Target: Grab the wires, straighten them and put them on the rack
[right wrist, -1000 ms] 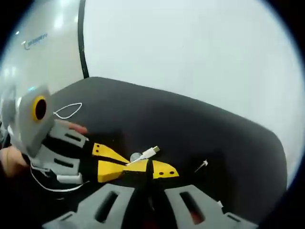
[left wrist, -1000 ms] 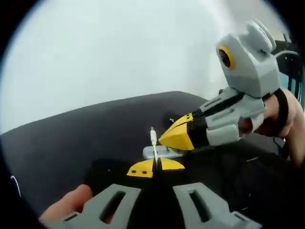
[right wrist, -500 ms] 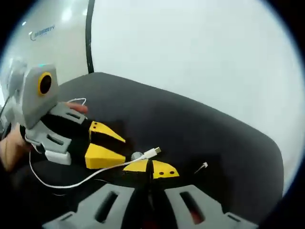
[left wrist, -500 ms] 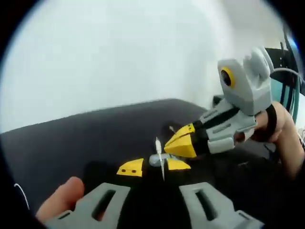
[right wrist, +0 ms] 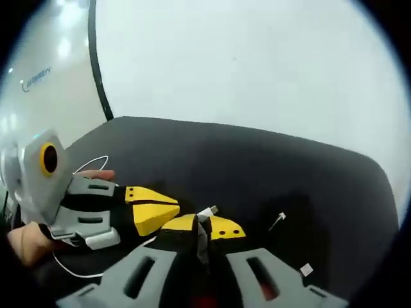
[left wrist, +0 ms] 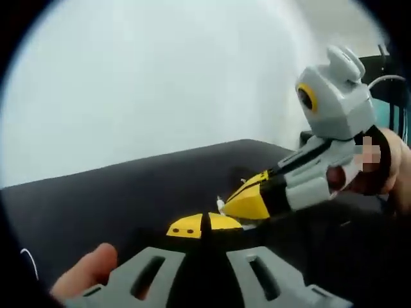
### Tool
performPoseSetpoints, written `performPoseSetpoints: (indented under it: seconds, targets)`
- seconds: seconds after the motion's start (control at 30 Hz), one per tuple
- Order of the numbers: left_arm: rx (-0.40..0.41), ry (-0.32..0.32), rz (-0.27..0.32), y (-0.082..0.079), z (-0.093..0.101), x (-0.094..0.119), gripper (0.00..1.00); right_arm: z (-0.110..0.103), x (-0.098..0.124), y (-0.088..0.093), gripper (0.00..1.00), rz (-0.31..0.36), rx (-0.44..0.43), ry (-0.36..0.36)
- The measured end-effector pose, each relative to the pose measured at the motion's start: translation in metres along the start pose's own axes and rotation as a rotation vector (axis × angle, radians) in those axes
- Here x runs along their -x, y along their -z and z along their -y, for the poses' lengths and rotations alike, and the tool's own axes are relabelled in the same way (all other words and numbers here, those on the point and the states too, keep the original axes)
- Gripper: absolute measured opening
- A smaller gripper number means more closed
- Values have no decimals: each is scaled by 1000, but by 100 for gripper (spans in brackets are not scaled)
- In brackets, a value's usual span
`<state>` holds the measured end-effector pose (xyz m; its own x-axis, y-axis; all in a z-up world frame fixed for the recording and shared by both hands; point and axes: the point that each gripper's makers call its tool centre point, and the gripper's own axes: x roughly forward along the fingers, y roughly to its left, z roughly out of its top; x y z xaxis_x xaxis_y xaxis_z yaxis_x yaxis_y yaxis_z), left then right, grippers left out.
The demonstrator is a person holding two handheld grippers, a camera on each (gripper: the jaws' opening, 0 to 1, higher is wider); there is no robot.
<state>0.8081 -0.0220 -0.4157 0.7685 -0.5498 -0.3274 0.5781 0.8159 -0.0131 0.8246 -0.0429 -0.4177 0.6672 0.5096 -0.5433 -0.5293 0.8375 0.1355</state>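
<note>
White wire pinched over the dark grey table

Your right gripper [right wrist: 204,228] has its yellow jaws pressed on the thin white wire [right wrist: 207,212], plug poking out past the tips. Your left gripper [left wrist: 204,226] looks pressed together right beside it above the dark grey table [right wrist: 270,173]. Slide them apart slowly, keeping the wire tight.

Both views look low along their jaws, close over the black table [left wrist: 96,199] (shared), facing white walls.
</note>
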Motion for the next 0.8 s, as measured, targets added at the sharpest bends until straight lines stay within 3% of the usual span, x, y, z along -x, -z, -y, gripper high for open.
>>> performPoseSetpoints:
  seconds: [0.07, 0.13, 0.17, 0.2, 0.23, 0.27, 0.43, 0.5, 0.57, 0.67, 0.8]
  targets:
    - [-67, 34, 38, -6, 8, -3, 5, -1, -2, 1, 2, -2, -1, -3]
    - [-69, 33, 28, -5, 11, -4, 5, -1, -2, 1, 1, -2, 10, -6]
    - [-90, 37, 16, -3, 13, -5, 5, -1, -2, 1, 1, -4, 14, -3]
    - [-107, 1, -43, 7, 7, -5, 4, 0, -2, 3, 1, -5, 15, -2]
    - [-77, 15, 12, 0, 10, -8, 4, 0, -1, 4, 1, -3, 10, -5]
    - [-36, 10, -15, 4, 8, -8, 4, 0, -3, 3, 1, -3, 10, -7]
    - [-43, 44, 5, 3, 6, -6, 4, 4, 1, -3, 2, 5, -25, -15]
    - [-49, 44, 7, 3, 6, -7, 4, 13, 7, -15, 2, 77, -59, 3]
    - [-51, 42, 10, 2, 6, -7, 4, 10, 5, -15, 2, 65, -44, -6]
    - [-37, 42, 14, 2, 5, -7, 4, 3, -4, 1, 2, 8, -18, -5]
    - [-37, 44, 16, 3, 5, -7, 4, 2, -8, -4, 2, 28, 60, 4]
